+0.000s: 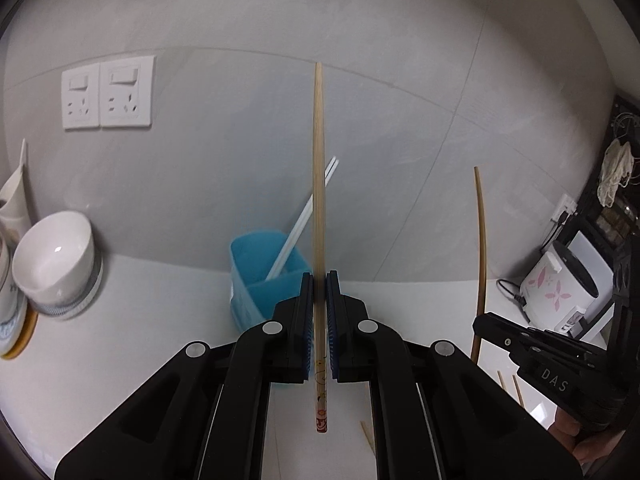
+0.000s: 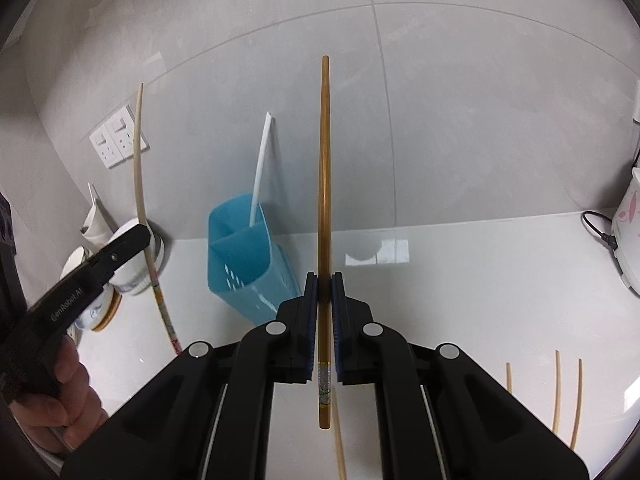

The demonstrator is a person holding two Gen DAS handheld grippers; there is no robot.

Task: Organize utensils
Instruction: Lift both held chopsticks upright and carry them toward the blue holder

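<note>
The left hand-held gripper [image 1: 320, 300] is clamped on a pale chopstick [image 1: 319, 184], held upright above the tabletop [image 1: 140, 320]. The right hand-held gripper [image 2: 325, 300] is likewise clamped on a darker brown chopstick [image 2: 324, 168]. Behind both stands a blue utensil holder [image 2: 240, 256] containing white chopsticks [image 2: 260, 168]; loose chopsticks [image 2: 557, 392] lie on the tabletop.

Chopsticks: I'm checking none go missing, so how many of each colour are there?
White chopsticks, in the blue holder: 2
Dark brown chopstick, in the right gripper: 1
Pale wooden chopsticks, one in the left gripper: 5
Total: 8

Blue holder [image 1: 260, 280], pale chopstick [image 1: 319, 200], brown chopstick [image 2: 325, 200], white bowl [image 1: 56, 256].
</note>
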